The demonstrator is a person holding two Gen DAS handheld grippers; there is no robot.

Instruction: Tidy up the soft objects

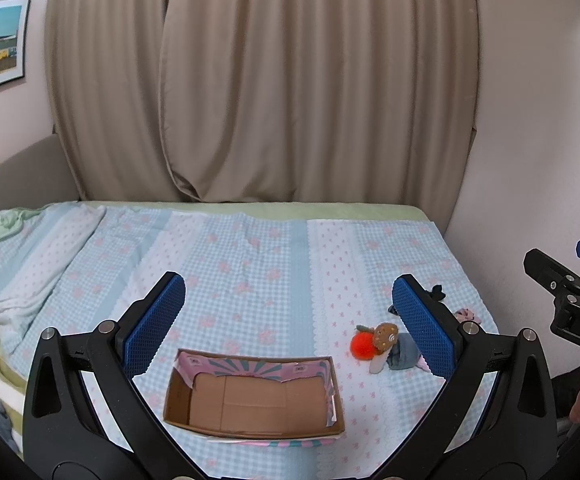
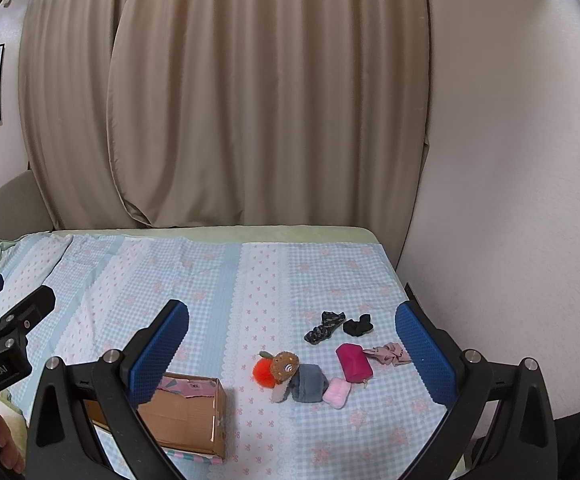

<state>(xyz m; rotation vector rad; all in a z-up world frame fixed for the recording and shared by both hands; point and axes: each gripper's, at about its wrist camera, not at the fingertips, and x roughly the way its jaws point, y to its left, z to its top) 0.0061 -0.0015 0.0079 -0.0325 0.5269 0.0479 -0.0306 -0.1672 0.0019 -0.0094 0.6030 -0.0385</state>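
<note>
Right wrist view: soft toys (image 2: 290, 376) lie just right of the box (image 2: 185, 412), nearer the right gripper (image 2: 292, 344). Both grippers gape wide, holding nothing.

The bed (image 1: 249, 264) lies broadly bare toward 12 o'clock, an open stretch of checked cover running back to the curtain (image 1: 257, 80). At 6 o'clock in the left wrist view sits an open cardboard box (image 1: 249, 396), its inside unfilled and its top unobstructed. At 3 o'clock of the box a tight cluster crowds the cover: an orange pom-pom (image 2: 263, 372), a brown plush toy (image 2: 285, 363), a grey pouch (image 2: 309, 383), a pink pad (image 2: 338, 393) and a magenta pouch (image 2: 354, 362), touching or just beside each other. Dark socks (image 2: 326, 326) lie beyond them, apart. The wall (image 2: 510, 200) closes the 3 o'clock side; rumpled bedding (image 1: 17, 264) rises at 9 o'clock. A bare strip separates box and cluster.
</note>
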